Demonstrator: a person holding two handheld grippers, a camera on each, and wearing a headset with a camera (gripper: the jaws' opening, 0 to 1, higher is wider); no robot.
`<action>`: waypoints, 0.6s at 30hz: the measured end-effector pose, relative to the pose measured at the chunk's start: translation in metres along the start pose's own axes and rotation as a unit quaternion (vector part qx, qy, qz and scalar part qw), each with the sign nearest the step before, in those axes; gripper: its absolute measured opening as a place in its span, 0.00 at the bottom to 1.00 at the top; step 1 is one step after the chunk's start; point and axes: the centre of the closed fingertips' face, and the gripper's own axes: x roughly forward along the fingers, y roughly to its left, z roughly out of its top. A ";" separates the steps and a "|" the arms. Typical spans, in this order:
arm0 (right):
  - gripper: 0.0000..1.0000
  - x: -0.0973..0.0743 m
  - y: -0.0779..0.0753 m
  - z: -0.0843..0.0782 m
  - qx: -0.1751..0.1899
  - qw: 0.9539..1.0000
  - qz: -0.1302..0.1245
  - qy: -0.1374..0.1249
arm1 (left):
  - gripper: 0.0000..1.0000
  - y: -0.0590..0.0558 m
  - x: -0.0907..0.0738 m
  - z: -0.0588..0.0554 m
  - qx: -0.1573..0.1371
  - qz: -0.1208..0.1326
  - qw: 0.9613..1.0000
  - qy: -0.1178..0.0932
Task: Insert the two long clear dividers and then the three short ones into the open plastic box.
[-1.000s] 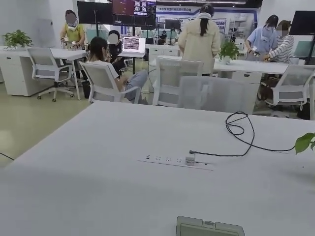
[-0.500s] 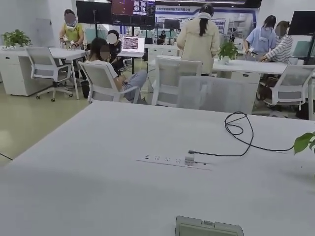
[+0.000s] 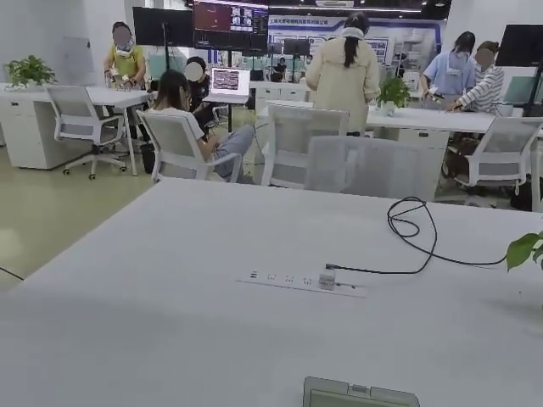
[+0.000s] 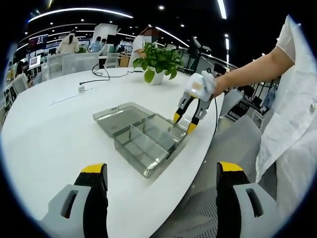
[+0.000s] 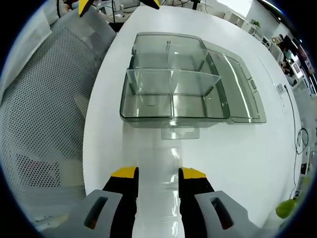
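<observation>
The open clear plastic box [image 5: 171, 94] lies near the table edge with its lid [image 5: 242, 89] folded flat beside it. Clear dividers stand inside it. My right gripper [image 5: 157, 173] is shut on a clear divider [image 5: 168, 148], whose far end reaches the box's near wall. In the left gripper view the box [image 4: 143, 139] is in the middle, and the right gripper [image 4: 184, 122] hovers at its far right edge. My left gripper [image 4: 161, 171] is open and holds nothing, a short way back from the box. A corner of the lid [image 3: 361, 394] shows at the bottom of the head view.
A power strip [image 3: 301, 280] is set into the white table [image 3: 170, 297], with a black cable [image 3: 411, 225] looping from it. A potted plant [image 4: 157, 59] stands behind the box. A mesh chair [image 5: 44, 99] sits beside the table edge. People and chairs fill the background.
The head camera has tilted slightly. Nothing on the table has visibly moved.
</observation>
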 end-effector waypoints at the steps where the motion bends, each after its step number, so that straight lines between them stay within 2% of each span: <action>1: 0.33 -0.002 0.000 0.001 0.004 1.000 -0.002 -0.003 | 0.93 0.000 0.000 0.000 0.001 0.000 1.000 0.000; 8: 0.33 -0.014 -0.003 0.000 0.018 1.000 -0.019 -0.010 | 0.93 0.000 -0.001 0.002 0.004 -0.001 1.000 -0.003; 18: 0.33 -0.044 -0.009 -0.001 0.046 0.997 -0.058 -0.026 | 0.92 0.001 -0.002 0.007 0.012 -0.006 1.000 -0.004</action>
